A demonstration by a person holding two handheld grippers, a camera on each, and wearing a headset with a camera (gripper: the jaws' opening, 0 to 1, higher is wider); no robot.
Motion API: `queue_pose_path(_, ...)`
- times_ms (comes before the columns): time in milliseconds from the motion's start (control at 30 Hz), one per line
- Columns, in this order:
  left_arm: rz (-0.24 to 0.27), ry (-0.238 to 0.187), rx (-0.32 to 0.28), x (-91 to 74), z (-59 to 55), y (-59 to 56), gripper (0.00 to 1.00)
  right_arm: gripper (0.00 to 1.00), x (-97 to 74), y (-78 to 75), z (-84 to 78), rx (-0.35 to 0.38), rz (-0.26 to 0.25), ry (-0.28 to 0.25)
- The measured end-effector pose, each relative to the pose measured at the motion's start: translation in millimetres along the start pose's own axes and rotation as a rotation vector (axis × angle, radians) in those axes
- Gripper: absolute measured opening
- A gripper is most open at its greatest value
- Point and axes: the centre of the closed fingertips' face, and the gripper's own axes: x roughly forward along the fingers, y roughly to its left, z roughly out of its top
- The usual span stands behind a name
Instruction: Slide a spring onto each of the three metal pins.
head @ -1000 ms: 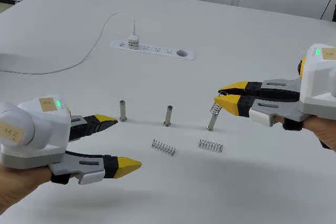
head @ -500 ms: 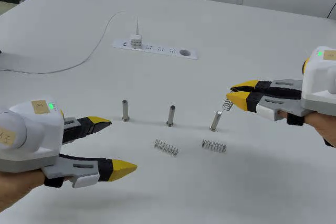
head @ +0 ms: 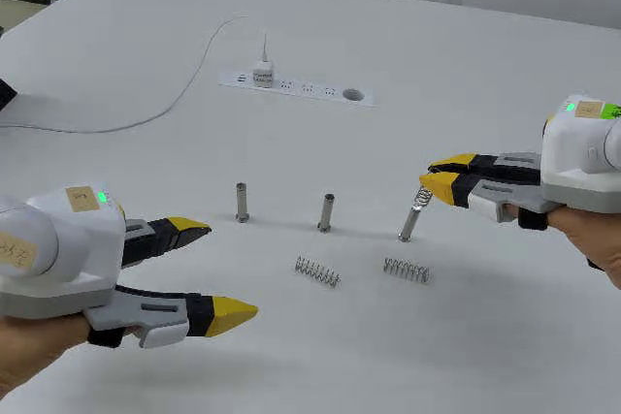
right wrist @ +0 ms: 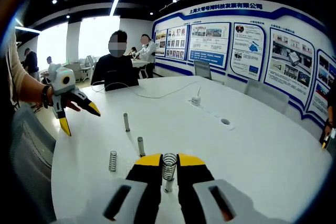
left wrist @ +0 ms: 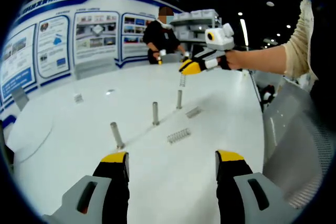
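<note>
Metal spring (head: 421, 197) pinched by right tongs (head: 428, 176) over pin (head: 408, 225).

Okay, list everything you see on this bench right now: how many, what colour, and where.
Pins: three, silver, upright in a row mid-table.
Loose springs: two, silver, lying flat in front of the middle and right pins.
Held spring: one, silver, over the right pin's top.
Power strip: one, white, far side, with a white plug.
Cable: one, white, curving left.
Table: one, white.
Left tool: yellow-tipped, open, near left.
Right tool: yellow-tipped, shut on the held spring.
</note>
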Motion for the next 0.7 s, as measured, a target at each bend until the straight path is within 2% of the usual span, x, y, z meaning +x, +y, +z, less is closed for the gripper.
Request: queue_pose_path(700,0.011,0.01,-0.008,-3.1,-2.4,3.0,0.66,0.11,6.7,-3.4,-9.6,0.024,-0.006,0.016)
